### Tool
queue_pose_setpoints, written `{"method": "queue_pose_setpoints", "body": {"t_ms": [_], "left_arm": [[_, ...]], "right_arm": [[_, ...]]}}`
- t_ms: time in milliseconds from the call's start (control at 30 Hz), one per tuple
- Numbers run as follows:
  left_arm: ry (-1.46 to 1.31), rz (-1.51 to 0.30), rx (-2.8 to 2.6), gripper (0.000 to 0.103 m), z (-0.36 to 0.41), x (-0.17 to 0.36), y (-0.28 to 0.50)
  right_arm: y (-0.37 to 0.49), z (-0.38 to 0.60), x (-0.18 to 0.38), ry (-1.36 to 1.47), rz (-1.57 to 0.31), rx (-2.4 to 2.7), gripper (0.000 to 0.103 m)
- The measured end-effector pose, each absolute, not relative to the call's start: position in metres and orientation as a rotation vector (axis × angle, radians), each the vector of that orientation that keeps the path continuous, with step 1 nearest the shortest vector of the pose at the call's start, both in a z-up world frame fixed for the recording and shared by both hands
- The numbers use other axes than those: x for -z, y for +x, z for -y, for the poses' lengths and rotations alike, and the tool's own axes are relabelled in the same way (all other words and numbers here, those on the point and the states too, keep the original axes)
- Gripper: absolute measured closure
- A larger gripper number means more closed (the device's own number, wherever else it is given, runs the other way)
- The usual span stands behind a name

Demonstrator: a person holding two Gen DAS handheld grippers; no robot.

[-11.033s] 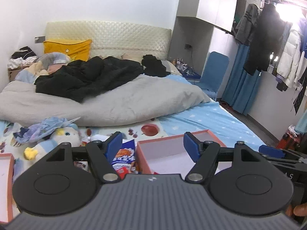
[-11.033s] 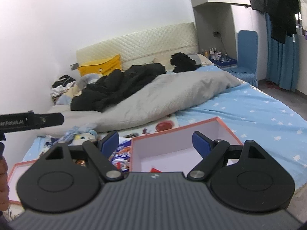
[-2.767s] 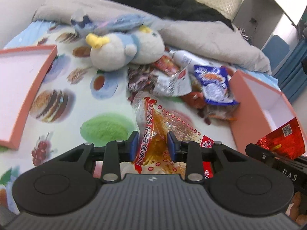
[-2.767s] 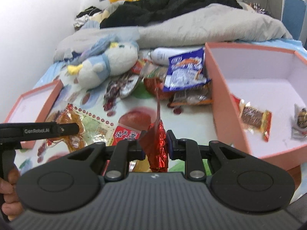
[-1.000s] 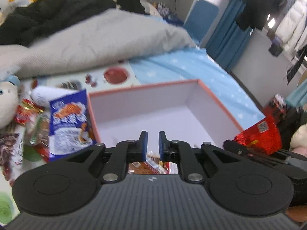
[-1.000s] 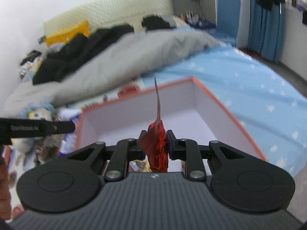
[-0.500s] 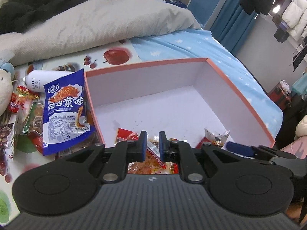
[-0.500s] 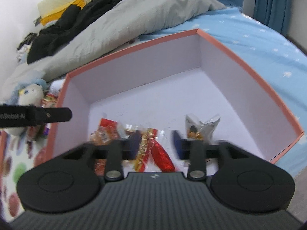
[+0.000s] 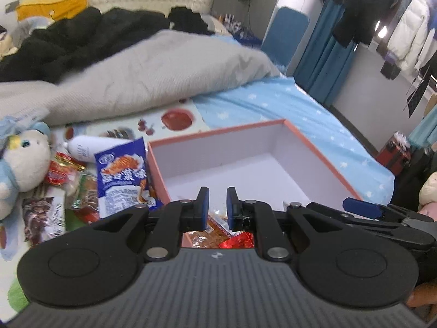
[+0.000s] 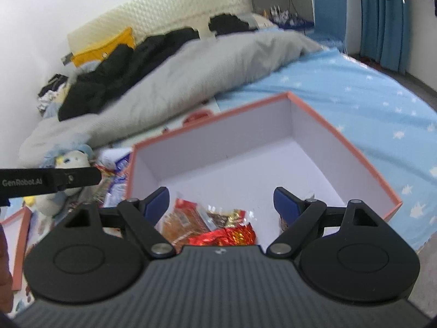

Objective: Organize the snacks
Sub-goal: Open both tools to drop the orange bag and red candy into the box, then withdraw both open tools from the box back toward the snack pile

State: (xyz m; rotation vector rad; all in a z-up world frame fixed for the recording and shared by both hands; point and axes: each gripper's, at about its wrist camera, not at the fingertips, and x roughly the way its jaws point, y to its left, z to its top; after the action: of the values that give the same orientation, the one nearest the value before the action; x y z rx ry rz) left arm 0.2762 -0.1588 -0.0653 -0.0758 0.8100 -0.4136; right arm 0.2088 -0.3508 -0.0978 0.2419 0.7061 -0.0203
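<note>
- Now our right gripper has just been opening, nothing between its pads, above the red foil snack lying in the box.
- Our left gripper is nearly closed, empty, over the box's near edge.

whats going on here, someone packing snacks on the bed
Yes. A person with a gripper in each hand is moving snack packets off the bed into the open pink cardboard box. The right gripper has just been opening, with nothing between its jaws; a shiny red foil packet lies in the box below it. The left gripper is nearly shut and empty. A blue and white snack bag and other packets wait beside the box.
</note>
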Motion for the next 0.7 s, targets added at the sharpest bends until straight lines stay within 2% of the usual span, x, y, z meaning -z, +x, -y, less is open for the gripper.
{"method": "queue_pose_setpoints", "body": {"t_ms": [400, 467, 500, 700], "left_arm": [[-0.106, -0.71, 0.39, 0.086, 0.109, 0.017, 0.218], [-0.124, -0.707, 0.372, 0.064, 0.1, 0.011, 0.211], [-0.131, -0.697, 0.364, 0.048, 0.095, 0.008, 0.207], [-0.107, -0.647, 0.339, 0.016, 0.07, -0.007, 0.183]], "right_arm": [[0.174, 0.319, 0.048, 0.222, -0.579, -0.04, 0.018], [0.17, 0.312, 0.044, 0.214, -0.569, -0.045, 0.018], [0.169, 0.309, 0.042, 0.21, -0.564, -0.047, 0.018], [0.158, 0.292, 0.033, 0.205, -0.545, -0.065, 0.018]]}}
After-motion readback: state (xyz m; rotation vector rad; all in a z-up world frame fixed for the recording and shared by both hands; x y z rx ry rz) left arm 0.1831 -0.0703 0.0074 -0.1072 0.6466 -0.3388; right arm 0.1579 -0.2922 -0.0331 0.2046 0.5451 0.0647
